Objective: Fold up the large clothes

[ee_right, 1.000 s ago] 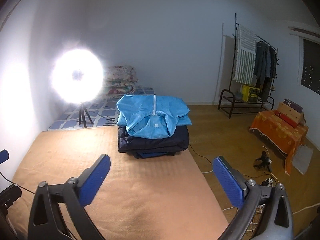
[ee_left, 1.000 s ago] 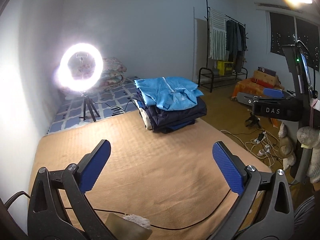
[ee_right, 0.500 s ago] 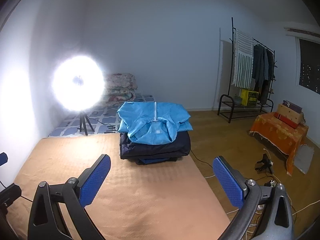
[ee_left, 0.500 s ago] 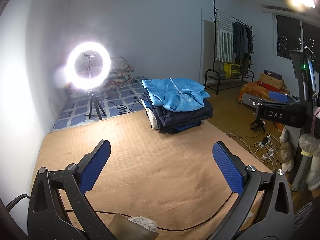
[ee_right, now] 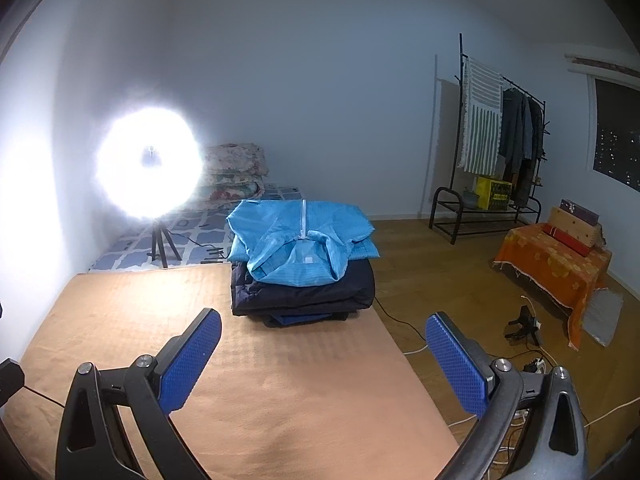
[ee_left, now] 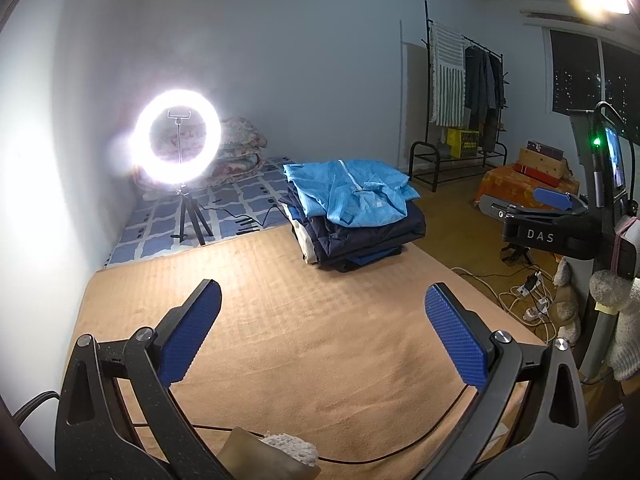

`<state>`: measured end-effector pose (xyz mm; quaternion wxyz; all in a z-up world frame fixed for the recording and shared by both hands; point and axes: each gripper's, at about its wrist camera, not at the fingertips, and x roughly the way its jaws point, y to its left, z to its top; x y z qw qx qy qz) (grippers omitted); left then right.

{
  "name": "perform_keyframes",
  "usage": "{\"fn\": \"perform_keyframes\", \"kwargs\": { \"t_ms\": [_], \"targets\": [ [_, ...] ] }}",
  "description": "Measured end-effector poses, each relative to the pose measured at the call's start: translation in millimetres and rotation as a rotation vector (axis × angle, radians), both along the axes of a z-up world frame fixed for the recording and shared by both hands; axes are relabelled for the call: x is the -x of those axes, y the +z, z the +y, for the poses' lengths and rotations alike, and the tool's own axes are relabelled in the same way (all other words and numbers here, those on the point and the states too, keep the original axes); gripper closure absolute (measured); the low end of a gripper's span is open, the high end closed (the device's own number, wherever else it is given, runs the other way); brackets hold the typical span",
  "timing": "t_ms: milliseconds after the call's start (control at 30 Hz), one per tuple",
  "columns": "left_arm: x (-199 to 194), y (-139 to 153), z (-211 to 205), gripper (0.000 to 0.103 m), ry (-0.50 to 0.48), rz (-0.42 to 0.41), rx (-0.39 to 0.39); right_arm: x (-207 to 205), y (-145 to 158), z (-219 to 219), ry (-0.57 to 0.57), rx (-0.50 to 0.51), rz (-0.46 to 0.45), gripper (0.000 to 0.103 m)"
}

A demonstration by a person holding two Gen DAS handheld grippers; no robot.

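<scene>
A stack of folded clothes (ee_left: 352,228) (ee_right: 302,276) rests at the far right corner of a tan mat (ee_left: 300,340) (ee_right: 260,380). A light blue zip jacket (ee_left: 352,196) (ee_right: 300,240) lies on top, over dark navy garments (ee_right: 304,296). My left gripper (ee_left: 320,336) hovers open above the near part of the mat, nothing between its blue pads (ee_left: 190,338). My right gripper (ee_right: 322,360) is also open and empty, well short of the stack. From the left wrist view, the right gripper's body (ee_left: 548,224) shows at the right.
A lit ring light on a tripod (ee_left: 178,148) (ee_right: 150,164) stands beyond the mat beside folded quilts (ee_right: 234,176). A clothes rack (ee_right: 496,148), an orange-covered box (ee_right: 556,260), floor cables (ee_left: 524,292) and a soft toy (ee_left: 616,320) sit to the right. A black cable (ee_left: 400,448) crosses the mat's near edge.
Both grippers have drifted slightly back and shifted aim; the clothes stack sits a little further right in the left view. Both jaws stayed open and the stack did not move.
</scene>
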<state>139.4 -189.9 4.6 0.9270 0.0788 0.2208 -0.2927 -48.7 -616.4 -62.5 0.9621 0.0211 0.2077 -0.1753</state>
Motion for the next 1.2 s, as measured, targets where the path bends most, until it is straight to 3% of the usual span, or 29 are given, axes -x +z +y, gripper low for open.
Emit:
{"fn": "perform_keyframes", "kwargs": {
  "t_ms": [1200],
  "targets": [
    [7.3, 1.4, -0.4, 0.0, -0.01, -0.01, 0.005, -5.2, -5.5, -1.6, 0.022, 0.015, 0.011, 0.0]
  ]
}}
